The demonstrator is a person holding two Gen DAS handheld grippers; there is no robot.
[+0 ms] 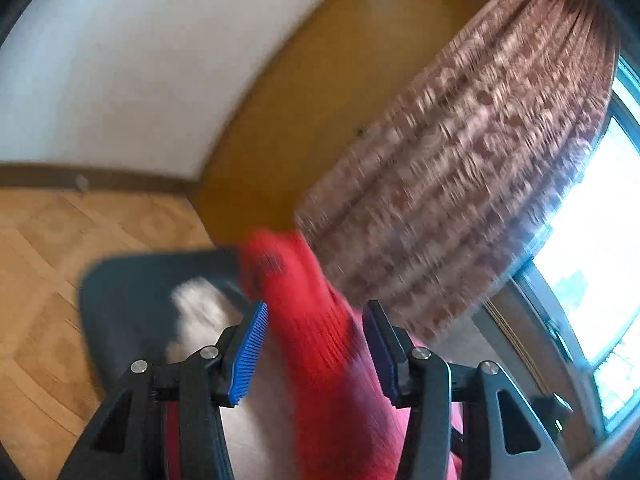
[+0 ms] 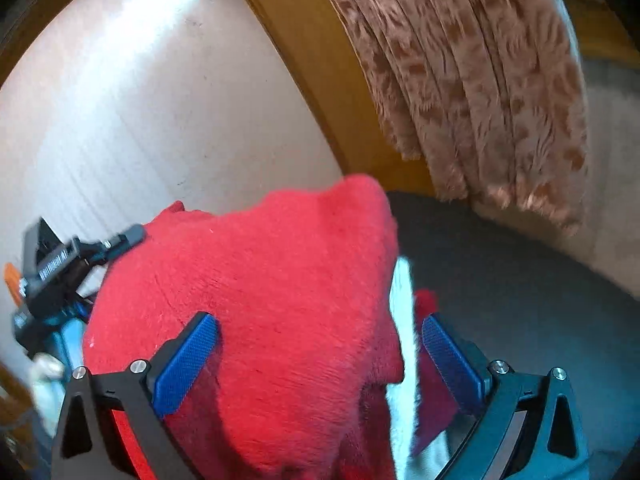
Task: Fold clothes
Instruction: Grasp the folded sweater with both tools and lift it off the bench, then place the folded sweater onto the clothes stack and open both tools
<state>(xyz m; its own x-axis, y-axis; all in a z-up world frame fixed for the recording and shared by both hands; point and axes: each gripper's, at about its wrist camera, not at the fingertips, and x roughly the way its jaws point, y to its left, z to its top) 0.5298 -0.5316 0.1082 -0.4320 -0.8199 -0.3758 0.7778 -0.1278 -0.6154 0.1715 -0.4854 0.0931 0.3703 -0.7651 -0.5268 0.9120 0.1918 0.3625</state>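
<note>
Left wrist view shows the left gripper (image 1: 316, 344) with jaws spread around a blurred red knit garment (image 1: 320, 344), while the right gripper (image 2: 320, 356), jaws also spread, has the same fuzzy cloth draped between them above the dark counter (image 2: 520, 272).

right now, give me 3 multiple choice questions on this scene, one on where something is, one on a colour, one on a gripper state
1. Where is the red garment in the right wrist view?
A. between the right gripper's fingers
B. hanging on the curtain
C. flat on the floor

2. What colour are the finger pads?
A. green
B. blue
C. white

3. How does the left gripper stand?
A. shut tight on cloth
B. out of view
C. open, cloth between the fingers

Answers: 1 A, red cloth fills the gap of the right gripper. 2 B, ribbed blue pads show. 3 C, its fingers stand wide apart.
</note>
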